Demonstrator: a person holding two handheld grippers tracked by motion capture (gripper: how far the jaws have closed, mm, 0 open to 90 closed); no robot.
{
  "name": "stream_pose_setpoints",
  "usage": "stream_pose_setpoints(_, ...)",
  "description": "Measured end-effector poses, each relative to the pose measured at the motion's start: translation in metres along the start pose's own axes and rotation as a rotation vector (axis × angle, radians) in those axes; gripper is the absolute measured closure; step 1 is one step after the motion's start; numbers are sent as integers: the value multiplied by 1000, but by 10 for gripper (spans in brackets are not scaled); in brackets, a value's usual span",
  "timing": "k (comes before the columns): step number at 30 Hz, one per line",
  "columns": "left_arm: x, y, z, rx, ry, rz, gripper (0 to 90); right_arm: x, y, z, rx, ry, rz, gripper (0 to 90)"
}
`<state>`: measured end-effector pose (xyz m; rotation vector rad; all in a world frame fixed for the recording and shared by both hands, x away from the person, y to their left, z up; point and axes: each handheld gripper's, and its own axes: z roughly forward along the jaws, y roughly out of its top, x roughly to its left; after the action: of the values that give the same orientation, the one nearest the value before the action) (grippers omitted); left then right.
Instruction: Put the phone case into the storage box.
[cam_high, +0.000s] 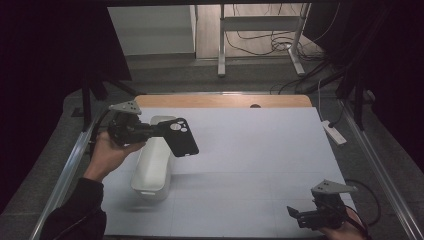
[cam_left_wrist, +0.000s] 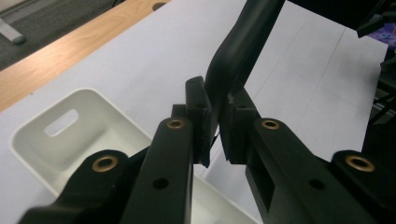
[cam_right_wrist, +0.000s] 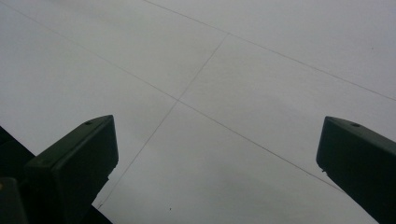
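The phone case hangs over the bin at the bench's nine o'clock; the right gripper sits at five o'clock.

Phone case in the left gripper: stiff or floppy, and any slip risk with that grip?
The phone case is probably fairly flexible: in the left gripper view its wall curves where the left gripper pinches it. Likely light, since it juts out held by one edge. That edge-only grip could let it pivot or slip over the white bin.
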<state>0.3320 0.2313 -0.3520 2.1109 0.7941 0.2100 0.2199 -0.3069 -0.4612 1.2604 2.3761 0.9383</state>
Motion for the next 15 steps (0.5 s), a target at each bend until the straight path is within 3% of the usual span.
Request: stream_pose_setpoints(15, 19, 4, -19, 8, 63, -6, 826, 0, 0, 1, 8, 3, 3, 0)
